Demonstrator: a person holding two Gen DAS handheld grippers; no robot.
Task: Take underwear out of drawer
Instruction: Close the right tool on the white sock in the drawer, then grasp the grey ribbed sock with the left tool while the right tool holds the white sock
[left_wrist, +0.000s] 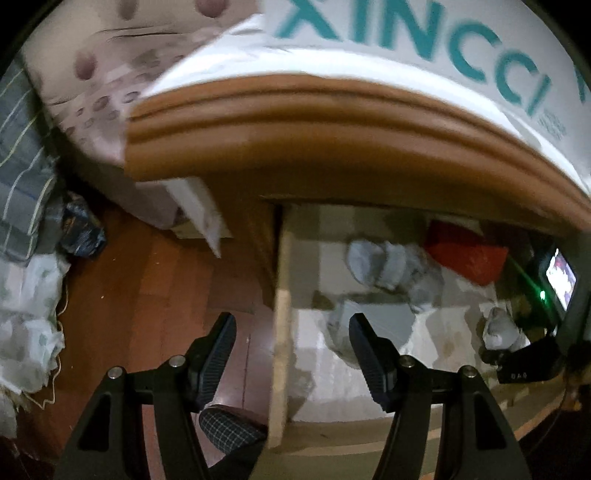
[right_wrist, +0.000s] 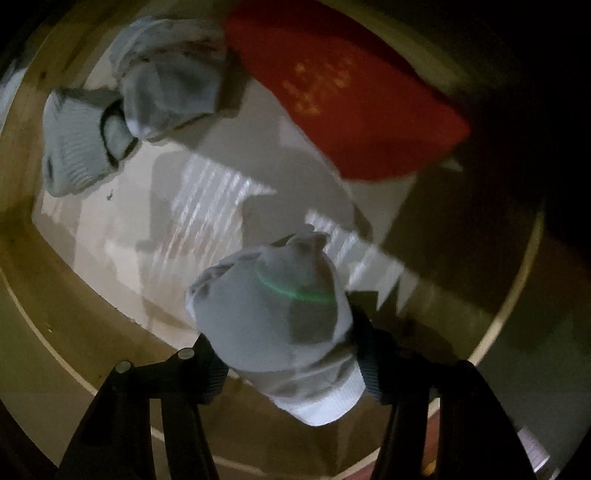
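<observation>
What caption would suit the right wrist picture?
Right gripper closed on a rolled grey bundle above the open drawer, two more bundles and a red item behind.

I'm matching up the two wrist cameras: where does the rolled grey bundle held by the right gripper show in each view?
Left wrist view: the grey bundle is small at the right edge, over the open drawer, held by the right gripper.
Right wrist view: the bundle is low centre, clamped between the fingers.
Shared landmark: the red item at the drawer's back.
</observation>
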